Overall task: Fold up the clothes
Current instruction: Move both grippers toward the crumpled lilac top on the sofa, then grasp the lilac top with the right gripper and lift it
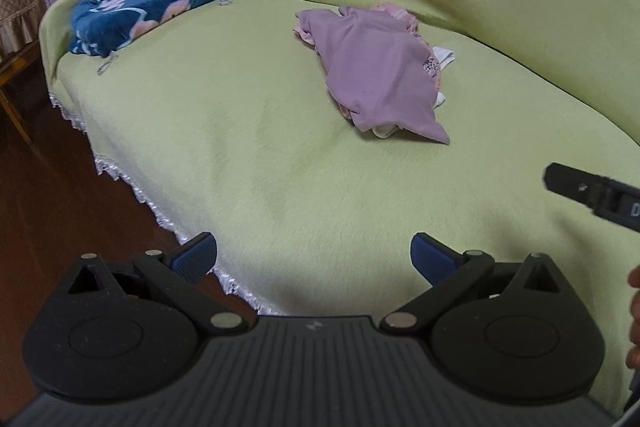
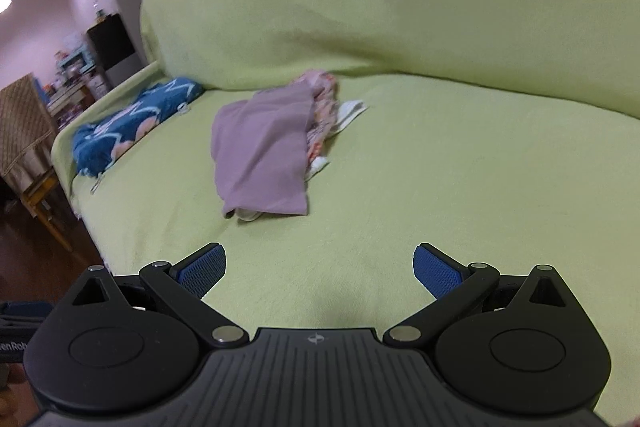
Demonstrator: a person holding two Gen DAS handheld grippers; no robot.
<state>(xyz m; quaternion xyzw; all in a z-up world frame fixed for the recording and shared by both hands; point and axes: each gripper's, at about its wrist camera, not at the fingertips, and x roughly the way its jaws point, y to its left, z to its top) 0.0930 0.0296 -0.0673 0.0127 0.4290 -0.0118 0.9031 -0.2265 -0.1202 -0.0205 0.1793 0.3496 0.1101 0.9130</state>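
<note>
Both the left tool (image 1: 314, 255) and the right tool (image 2: 320, 269) gape wide and empty above the green sofa cover (image 1: 248, 155). The crumpled purple garment (image 1: 376, 75) lies well ahead of both. Only the left view shows the right tool's finger intruding at its right edge; the blue blanket (image 2: 132, 119) lies far ahead-left.

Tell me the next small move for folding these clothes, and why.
Probably bring both grippers forward toward the crumpled lilac cloth garment on the green-covered sofa. Left gripper and right gripper are open, hold nothing, and sit short of the pile, so nothing can be spread or folded yet.
</note>
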